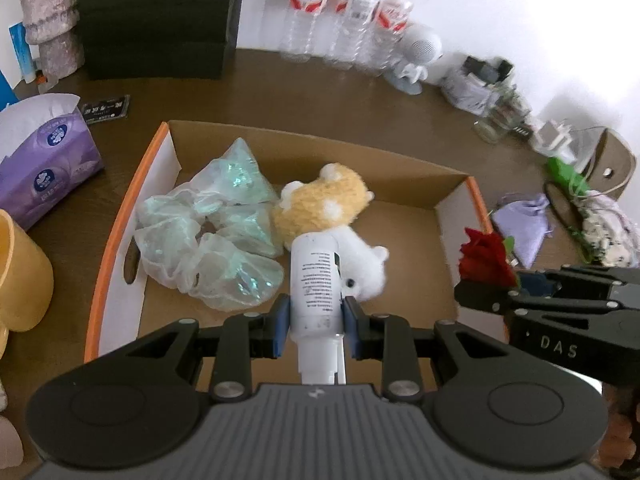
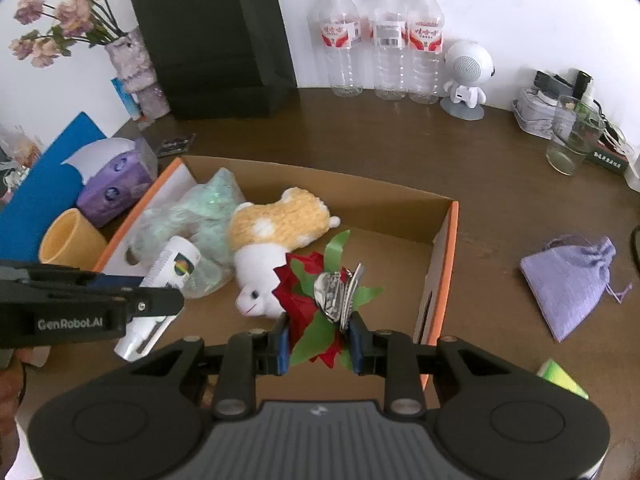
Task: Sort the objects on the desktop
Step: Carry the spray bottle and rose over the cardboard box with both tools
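Brown wood of the desk (image 2: 360, 140) stretched back to a white wall lined with water bottles (image 2: 384, 40). Over the near edge of the open cardboard box (image 1: 452, 196), the left gripper (image 1: 316, 326) reached in level, its blue pads (image 1: 282, 326) clamped on a white spray bottle (image 1: 314, 280). That bottle's long axis ran near to far, its base toward the plush toy (image 1: 320, 204) and its nozzle back at the camera. Just to its right, the right gripper (image 2: 318, 344) pinched a red flower with green leaves (image 2: 308, 304), bloom aimed away over the box. A crumpled plastic bag (image 1: 208, 232) lay at the box's left, touching the toy.
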A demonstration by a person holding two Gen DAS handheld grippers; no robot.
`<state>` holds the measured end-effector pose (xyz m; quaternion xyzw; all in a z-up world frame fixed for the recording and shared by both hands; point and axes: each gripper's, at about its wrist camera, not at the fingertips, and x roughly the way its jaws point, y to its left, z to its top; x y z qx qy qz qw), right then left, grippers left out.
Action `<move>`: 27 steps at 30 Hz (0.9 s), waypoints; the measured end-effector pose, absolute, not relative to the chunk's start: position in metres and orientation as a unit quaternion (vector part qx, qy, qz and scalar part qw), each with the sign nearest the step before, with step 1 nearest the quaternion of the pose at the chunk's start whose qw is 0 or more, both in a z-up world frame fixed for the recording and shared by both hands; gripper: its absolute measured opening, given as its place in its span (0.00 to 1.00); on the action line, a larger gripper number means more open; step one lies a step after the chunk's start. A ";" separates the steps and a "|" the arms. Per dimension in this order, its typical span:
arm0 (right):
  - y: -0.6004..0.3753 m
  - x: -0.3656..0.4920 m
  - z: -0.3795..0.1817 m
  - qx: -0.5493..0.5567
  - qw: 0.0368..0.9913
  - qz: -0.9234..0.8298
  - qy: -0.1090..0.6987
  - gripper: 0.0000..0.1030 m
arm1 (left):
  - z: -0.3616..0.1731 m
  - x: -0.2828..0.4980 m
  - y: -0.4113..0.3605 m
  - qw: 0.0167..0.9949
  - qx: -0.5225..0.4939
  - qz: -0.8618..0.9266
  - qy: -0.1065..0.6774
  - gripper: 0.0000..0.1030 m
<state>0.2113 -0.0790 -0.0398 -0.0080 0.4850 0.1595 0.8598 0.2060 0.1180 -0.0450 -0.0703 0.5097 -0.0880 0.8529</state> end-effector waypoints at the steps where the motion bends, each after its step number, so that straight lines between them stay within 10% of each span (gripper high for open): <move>1: -0.078 0.217 -0.043 -0.011 0.859 0.157 0.487 0.26 | -0.048 0.209 0.118 0.851 -0.070 -0.085 0.513 0.28; 27: -0.060 0.306 -0.117 -0.074 0.827 0.157 0.534 0.27 | -0.107 0.263 0.123 0.819 -0.072 -0.037 0.568 0.28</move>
